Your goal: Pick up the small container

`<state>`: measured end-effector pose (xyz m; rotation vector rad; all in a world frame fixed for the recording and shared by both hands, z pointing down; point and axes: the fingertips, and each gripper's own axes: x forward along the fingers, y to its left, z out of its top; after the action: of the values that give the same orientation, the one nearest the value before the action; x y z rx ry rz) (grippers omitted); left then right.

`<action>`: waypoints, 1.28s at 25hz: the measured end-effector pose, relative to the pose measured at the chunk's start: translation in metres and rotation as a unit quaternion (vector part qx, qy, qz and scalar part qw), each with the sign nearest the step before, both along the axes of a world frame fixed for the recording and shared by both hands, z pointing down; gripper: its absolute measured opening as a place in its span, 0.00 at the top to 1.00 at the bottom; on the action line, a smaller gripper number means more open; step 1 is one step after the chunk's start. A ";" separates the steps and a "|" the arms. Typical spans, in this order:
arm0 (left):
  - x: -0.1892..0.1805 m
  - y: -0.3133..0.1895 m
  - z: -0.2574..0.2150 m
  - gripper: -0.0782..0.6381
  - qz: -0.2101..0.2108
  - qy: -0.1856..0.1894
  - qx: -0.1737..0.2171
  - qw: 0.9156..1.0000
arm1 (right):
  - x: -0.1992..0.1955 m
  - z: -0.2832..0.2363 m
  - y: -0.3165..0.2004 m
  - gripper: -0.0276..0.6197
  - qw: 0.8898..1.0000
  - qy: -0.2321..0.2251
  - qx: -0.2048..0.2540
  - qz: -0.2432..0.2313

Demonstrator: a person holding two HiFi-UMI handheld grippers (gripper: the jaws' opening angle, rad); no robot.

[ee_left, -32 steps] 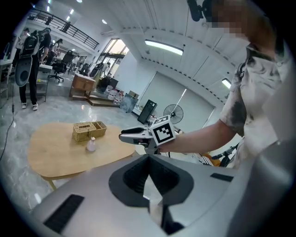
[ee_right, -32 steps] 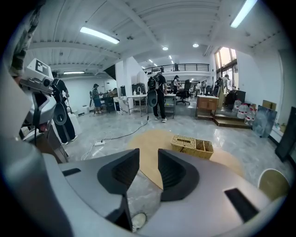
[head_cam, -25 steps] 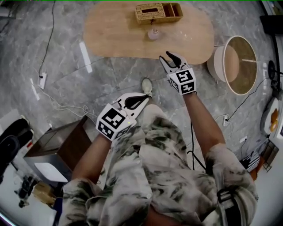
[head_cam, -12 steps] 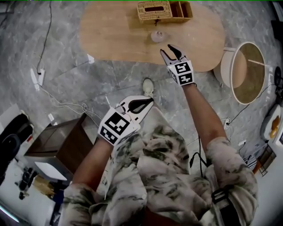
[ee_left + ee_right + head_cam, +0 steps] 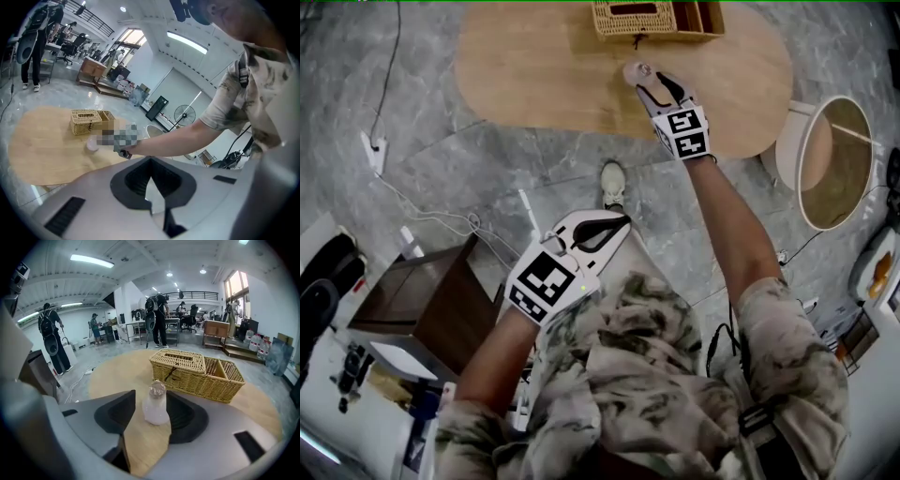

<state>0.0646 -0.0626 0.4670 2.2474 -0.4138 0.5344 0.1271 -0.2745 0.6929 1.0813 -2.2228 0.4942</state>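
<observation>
As right tool (image 5: pixel 650 82) opens around small container (image 5: pixel 154 407), wicker basket (image 5: pixel 197 371) stands behind.

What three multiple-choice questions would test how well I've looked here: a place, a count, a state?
1. Where does the small pale pink stoppered container stand?
A. On the oval light wooden table, in front of the woven wicker basket
B. Inside that basket
C. On the grey stone floor

2. How many hand-held grippers does the head view show?
A. One
B. Two
C. Three

3. How do the right hand-held gripper's jaws stand?
A. Clamped on the container
B. Shut, empty
C. Apart, the container between them

Answers:
1 A, it stands on bare wood with the basket behind it.
2 B, the left hand-held gripper, shut and empty, and the right one at the table.
3 C, the jaws are opening, the container between them, neither pad pressing it.
</observation>
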 end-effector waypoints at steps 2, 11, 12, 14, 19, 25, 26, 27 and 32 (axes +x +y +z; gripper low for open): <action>-0.001 -0.004 0.008 0.86 -0.005 0.000 -0.005 1.000 | 0.000 0.012 -0.006 0.60 1.000 0.000 0.001 0.003; -0.006 -0.011 0.037 0.86 -0.016 -0.005 -0.018 1.000 | -0.007 0.042 -0.026 0.60 1.000 -0.003 0.017 0.010; -0.007 -0.011 0.039 0.86 -0.018 -0.005 -0.019 1.000 | -0.007 0.044 -0.027 0.60 1.000 -0.004 0.020 0.012; -0.010 -0.010 0.043 0.86 -0.022 -0.007 -0.024 0.999 | -0.008 0.047 -0.031 0.62 0.999 -0.006 0.027 0.019; -0.013 -0.005 0.052 0.86 -0.022 -0.006 -0.029 0.999 | -0.008 0.047 -0.032 0.65 0.998 -0.007 0.045 0.036; -0.019 -0.002 0.056 0.86 -0.027 -0.002 -0.034 0.999 | -0.011 0.044 -0.034 0.68 0.998 0.002 0.054 0.041; -0.020 -0.002 0.056 0.86 -0.027 -0.001 -0.034 0.999 | -0.012 0.044 -0.035 0.68 0.998 0.001 0.054 0.039; -0.021 -0.001 0.057 0.86 -0.028 -0.002 -0.035 0.999 | -0.013 0.044 -0.036 0.68 0.998 0.000 0.055 0.038; -0.028 0.002 0.062 0.86 -0.031 -0.005 -0.038 0.999 | -0.015 0.044 -0.040 0.68 0.998 0.004 0.062 0.032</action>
<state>0.0367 -0.0606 0.5289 2.1533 -0.4581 0.5201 0.1119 -0.3145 0.7370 1.2186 -2.2433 0.3819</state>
